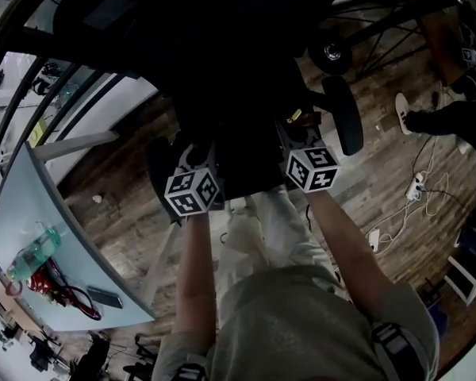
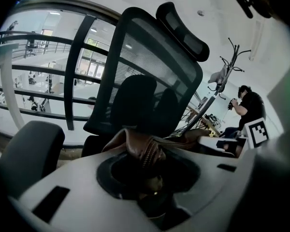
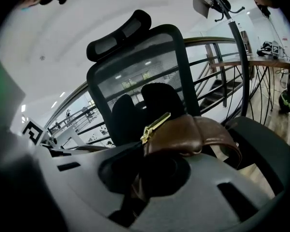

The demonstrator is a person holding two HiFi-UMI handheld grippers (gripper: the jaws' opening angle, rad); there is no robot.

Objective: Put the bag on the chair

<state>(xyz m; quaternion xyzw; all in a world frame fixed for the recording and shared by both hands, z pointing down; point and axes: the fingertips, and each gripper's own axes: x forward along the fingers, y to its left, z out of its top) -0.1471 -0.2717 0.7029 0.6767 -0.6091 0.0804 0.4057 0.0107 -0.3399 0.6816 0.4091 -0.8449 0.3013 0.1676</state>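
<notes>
Forearms [image 1: 194,268] run up from the bottom of head view to both grippers, marker cubes side by side at centre. L gripper [image 2: 147,170] is clamped on a bunched fold of brown leather w/ a stitched edge, part of the bag [image 2: 141,146]. The leather rises out of the jaws at lower centre of its view. R gripper [image 3: 147,178] is closed tight on a brown strap [image 3: 198,132] of the same bag, gold buckle [image 3: 154,124] sticking up at centre.

Bag is held up btwn the two grippers, right in front of the chair [image 2: 154,66]. In head view it's lost in the dark mass at top centre, so can't tell if it touches the seat. Just past it is the mesh backrest, w/ headrest [image 2: 183,28] at top and armrest [image 2: 29,151] at lower left of L gripper view.

Head view, lower left: pale worktop [image 1: 40,205] w/ bottle [image 1: 32,256], red cable [image 1: 55,286] and phone [image 1: 105,297]. Right side: wood floor [image 1: 381,165], power strip [image 1: 416,187] w/ white leads.

Far bg in L gripper view: railing [image 2: 43,69] at left, coat stand [image 2: 227,66] and a person [image 2: 249,108] in a dark top at right.
</notes>
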